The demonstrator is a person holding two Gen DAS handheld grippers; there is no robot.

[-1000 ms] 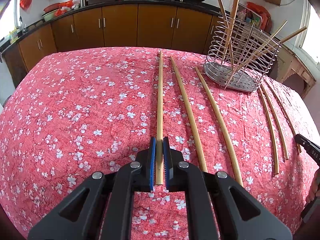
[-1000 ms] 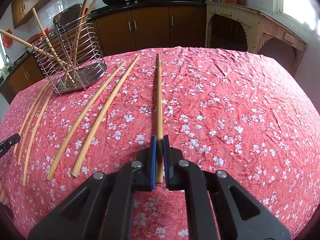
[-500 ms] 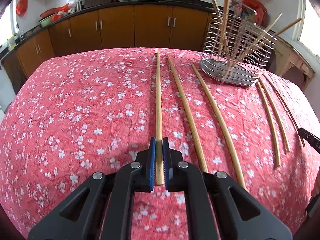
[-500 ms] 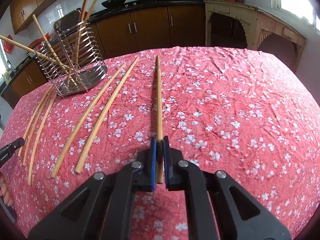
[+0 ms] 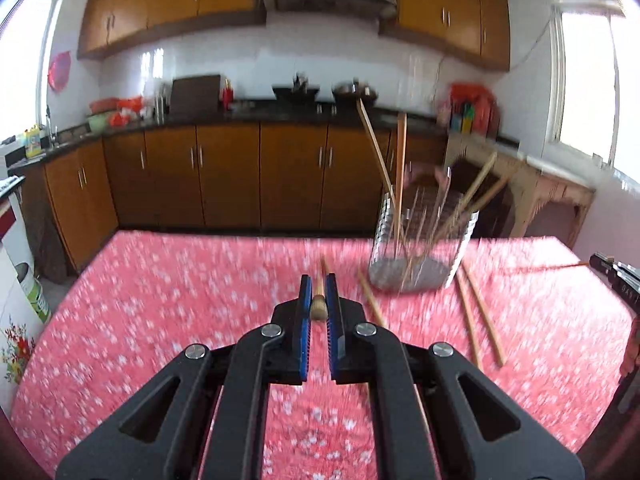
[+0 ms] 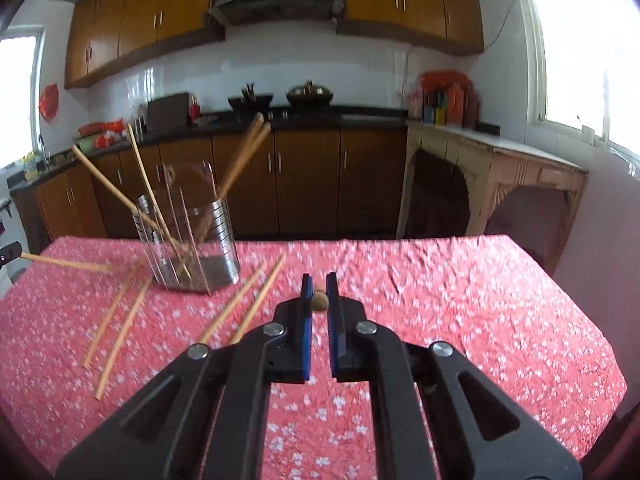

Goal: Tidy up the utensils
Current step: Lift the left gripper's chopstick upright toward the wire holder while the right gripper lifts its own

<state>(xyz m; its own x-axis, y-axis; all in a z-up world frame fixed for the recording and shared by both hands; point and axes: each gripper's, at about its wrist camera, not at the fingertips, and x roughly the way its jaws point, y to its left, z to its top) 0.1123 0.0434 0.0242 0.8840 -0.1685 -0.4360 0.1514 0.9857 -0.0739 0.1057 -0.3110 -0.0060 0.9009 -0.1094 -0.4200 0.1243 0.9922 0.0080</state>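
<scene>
My left gripper (image 5: 319,298) is shut on a long bamboo chopstick (image 5: 319,307), seen end-on and pointing away, lifted above the table. My right gripper (image 6: 319,294) is shut on another chopstick (image 6: 320,301), also end-on and lifted. A wire utensil holder (image 5: 420,248) stands on the table with several chopsticks leaning in it; it also shows in the right wrist view (image 6: 188,244). Loose chopsticks (image 5: 478,316) lie on the cloth beside the holder, and more loose chopsticks (image 6: 248,302) show in the right wrist view. Both views are motion-blurred.
The table has a red flowered cloth (image 5: 160,300). Brown kitchen cabinets (image 5: 228,176) and a counter with pans stand behind it. A wooden side table (image 6: 500,184) is at the right. The other gripper's tip (image 5: 616,276) shows at the right edge.
Both grippers have lifted and tilted up with their chopsticks, which came off the cloth. The views now look level across the kitchen instead of down at the table.
</scene>
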